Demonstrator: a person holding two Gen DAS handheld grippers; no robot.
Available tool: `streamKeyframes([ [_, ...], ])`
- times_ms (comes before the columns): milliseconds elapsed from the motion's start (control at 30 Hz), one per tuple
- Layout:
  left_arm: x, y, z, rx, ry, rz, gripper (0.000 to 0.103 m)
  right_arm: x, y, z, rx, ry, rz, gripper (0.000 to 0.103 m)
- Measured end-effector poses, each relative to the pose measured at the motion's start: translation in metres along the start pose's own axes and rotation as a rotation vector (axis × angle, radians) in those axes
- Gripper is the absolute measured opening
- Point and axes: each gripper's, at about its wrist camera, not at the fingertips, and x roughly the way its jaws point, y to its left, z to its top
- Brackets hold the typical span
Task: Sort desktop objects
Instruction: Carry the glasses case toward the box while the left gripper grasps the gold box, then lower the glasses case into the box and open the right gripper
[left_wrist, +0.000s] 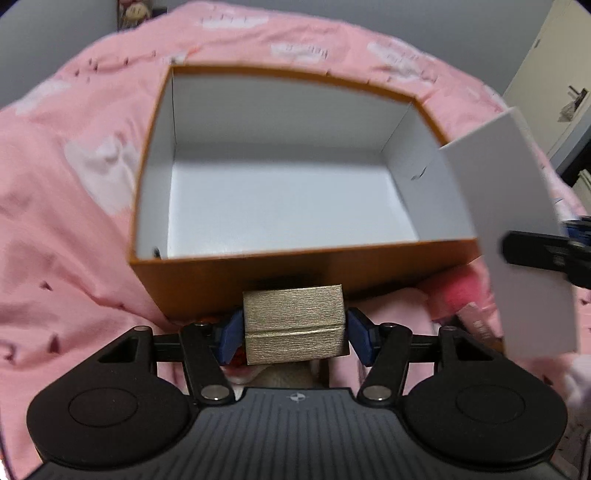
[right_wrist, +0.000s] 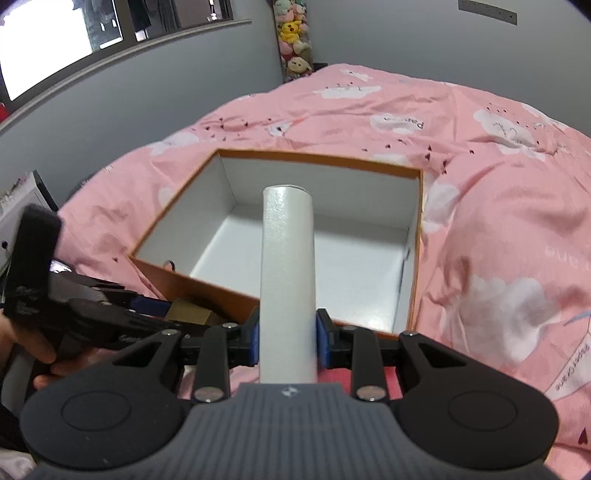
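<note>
**Inspector:** Your left hand-held gripper (left_wrist: 294, 334) had the small gold box (left_wrist: 294, 325) between its blue pads; the jaws were closing slightly, the left pad at the box's side, a sliver of gap at the right. I cannot confirm a firm clamp. The box hung just short of the near wall of the orange carton (left_wrist: 236, 275), which sat on the pink bed (left_wrist: 66, 229).

**Operator:** And the right?

**Inspector:** Your right hand-held gripper (right_wrist: 287, 338) was clenched on the white flat box (right_wrist: 287, 266), gripped near its lower end, the long upper part standing over the carton's near edge.

**Operator:** How would they handle?

**Inspector:** In my judgement the gold box was light and stiff, with a ribbed wrap that gives some bite; you took it across the flat sides at mid-height, which was sound. The white box looked light, rigid and smooth; held so low, it could swing or slip.

**Operator:** Room to move?

**Inspector:** The carton's white floor was bare and open. The bedding was soft and creased, so the carton might shift if nudged. The near wall stood in the gold box's path. The two hand-held grippers were near each other at the carton's near right corner.
</note>
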Motion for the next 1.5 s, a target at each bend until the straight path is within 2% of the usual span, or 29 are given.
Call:
streamKeyframes([
  [333, -0.058, -0.018, 0.017, 0.045, -0.149, -0.065, 0.069, -0.005, 0.004, 0.019, 0.012, -0.056, 0.04, 0.031],
  [500, -0.071, -0.015, 0.033, 0.008, -0.25, -0.081, 0.069, -0.009, 0.005, 0.03, 0.015, -0.093, 0.041, 0.031],
  [633, -0.069, -0.012, 0.055, -0.009, -0.324, -0.053, 0.069, -0.008, 0.003, 0.045, 0.014, -0.123, 0.035, 0.031],
  [733, -0.057, -0.015, 0.071, -0.006, -0.349, -0.014, 0.069, -0.006, 0.002, 0.059, 0.009, -0.151, 0.022, 0.031],
  [900, -0.023, -0.016, 0.091, -0.015, -0.336, 0.052, 0.069, 0.016, 0.002, 0.083, -0.017, -0.167, -0.015, 0.031],
  [1000, -0.002, -0.013, 0.095, -0.03, -0.299, 0.082, 0.069, 0.042, -0.001, 0.093, -0.033, -0.141, -0.086, 0.031],
  [1133, 0.018, -0.006, 0.096, -0.047, -0.248, 0.092, 0.069, 0.08, -0.007, 0.097, -0.045, -0.052, -0.144, 0.031],
  [1267, 0.032, 0.001, 0.094, -0.052, -0.207, 0.098, 0.069, 0.113, -0.011, 0.092, -0.062, 0.066, -0.191, 0.031],
  [1500, 0.044, 0.008, 0.095, -0.045, -0.17, 0.075, 0.069, 0.15, -0.01, 0.074, -0.144, 0.219, -0.259, 0.031],
])
